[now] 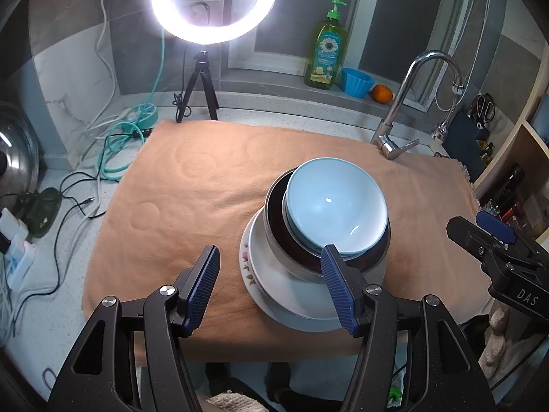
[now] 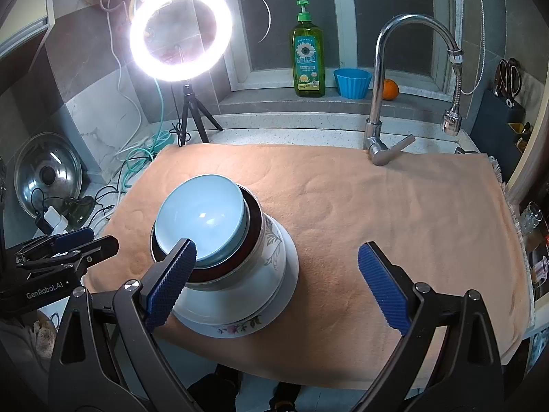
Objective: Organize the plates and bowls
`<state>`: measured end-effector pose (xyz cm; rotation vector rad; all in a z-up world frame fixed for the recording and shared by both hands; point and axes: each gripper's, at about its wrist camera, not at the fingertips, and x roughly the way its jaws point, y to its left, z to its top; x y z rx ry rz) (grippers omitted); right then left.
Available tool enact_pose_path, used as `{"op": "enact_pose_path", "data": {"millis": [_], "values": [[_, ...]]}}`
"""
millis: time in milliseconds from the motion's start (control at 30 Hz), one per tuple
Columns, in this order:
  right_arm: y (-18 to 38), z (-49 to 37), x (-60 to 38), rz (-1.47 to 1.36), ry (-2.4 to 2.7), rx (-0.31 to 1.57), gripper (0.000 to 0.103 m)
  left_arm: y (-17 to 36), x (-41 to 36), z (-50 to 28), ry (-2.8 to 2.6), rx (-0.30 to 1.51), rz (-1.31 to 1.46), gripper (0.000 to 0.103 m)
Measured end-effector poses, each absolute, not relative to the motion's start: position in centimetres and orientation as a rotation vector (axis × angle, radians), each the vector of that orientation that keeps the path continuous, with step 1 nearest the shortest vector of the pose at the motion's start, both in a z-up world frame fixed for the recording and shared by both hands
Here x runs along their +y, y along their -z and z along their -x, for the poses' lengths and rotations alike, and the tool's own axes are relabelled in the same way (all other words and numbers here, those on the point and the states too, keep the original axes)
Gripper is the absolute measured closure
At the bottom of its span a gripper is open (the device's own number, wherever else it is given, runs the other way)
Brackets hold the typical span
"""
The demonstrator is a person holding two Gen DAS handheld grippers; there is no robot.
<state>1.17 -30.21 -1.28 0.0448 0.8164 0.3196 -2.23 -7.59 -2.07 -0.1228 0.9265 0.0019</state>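
One stack stands on the orange towel [image 1: 192, 185]. A light blue bowl [image 1: 334, 204] sits on top, nested in a dark-lined bowl [image 1: 274, 219], over white plates with a floral rim [image 1: 250, 267]. The stack shows in the right wrist view too: blue bowl [image 2: 202, 221], floral plate [image 2: 240, 328]. My left gripper [image 1: 269, 288] is open and empty just before the stack's near left side. My right gripper [image 2: 276, 281] is open and empty, its left finger in front of the stack. The right gripper also shows at the right edge of the left wrist view [image 1: 494, 240].
A ring light on a tripod [image 1: 212, 3] stands at the back left, with cables [image 1: 127, 134] and a pot lid [image 2: 46, 171] beside it. A faucet [image 2: 377, 103] rises at the back right. Soap bottle [image 2: 307, 58], blue cup [image 2: 352, 83] and orange [image 2: 390, 89] sit on the sill.
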Motion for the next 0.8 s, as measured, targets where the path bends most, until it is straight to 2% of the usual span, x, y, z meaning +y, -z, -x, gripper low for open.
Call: {"op": "enact_pose_path", "data": {"millis": [800], "values": [[1.53, -1.58, -29.99, -0.041, -0.322, 0.818, 0.006, 1.93, -7.47, 1.59, 0.002, 0.923, 0.125, 0.042]]}}
